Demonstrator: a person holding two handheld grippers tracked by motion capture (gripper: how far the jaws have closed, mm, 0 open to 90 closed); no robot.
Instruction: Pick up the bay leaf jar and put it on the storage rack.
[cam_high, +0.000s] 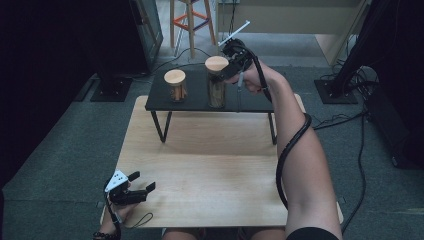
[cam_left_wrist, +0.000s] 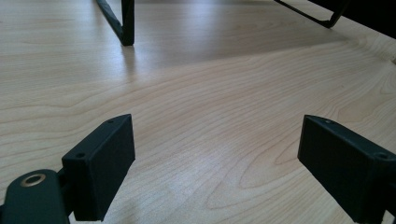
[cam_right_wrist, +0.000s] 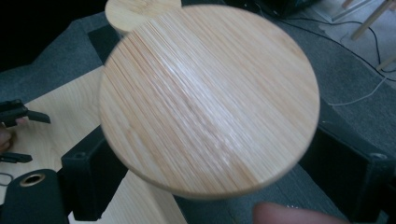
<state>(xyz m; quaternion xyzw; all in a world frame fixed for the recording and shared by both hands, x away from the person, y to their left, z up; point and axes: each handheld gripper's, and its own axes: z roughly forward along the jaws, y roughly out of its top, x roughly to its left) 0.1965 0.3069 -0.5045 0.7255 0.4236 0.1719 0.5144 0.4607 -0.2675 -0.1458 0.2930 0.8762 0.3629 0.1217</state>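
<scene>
No text, label, brand, number or sign can be read anywhere in these pictures. The bamboo lid (cam_right_wrist: 209, 100) of the tall jar (cam_high: 216, 82) is bare wood grain, with no print or stamp on it. The short jar (cam_high: 175, 86) beside it on the black shelf (cam_high: 200, 102) at the far edge of the desk (cam_high: 210, 170) shows no label on its glass or lid. The desk top itself is unmarked wood. The black pads of the left hand-held gripper (cam_left_wrist: 215, 163) carry only screw holes, no lettering.
</scene>
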